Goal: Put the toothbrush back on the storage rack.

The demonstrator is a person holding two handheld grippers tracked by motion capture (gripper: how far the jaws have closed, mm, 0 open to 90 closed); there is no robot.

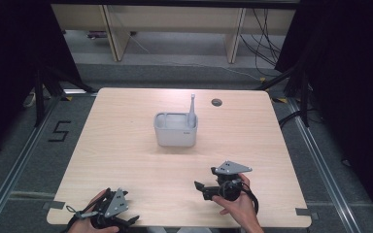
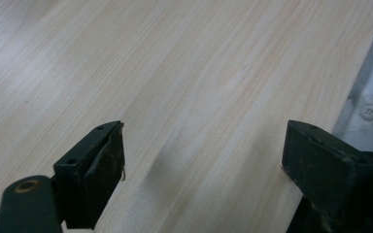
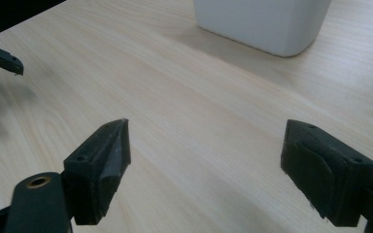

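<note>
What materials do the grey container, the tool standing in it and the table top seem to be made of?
The grey container looks like matte moulded plastic: rounded corners, even colour, no shine. The tool standing in its right end has the same dull grey, probably plastic too, though it is too small to be sure. The table top shows a pale wood grain with a smooth flat finish, likely laminate.

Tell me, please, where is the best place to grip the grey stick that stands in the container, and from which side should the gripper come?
Probably the bare upper shaft of the grey stick, taken from above or from the person's side. It rises upright above the rim of the grey container at the far right corner; its lower part sits inside. The right gripper, fingers open, is nearer.
</note>
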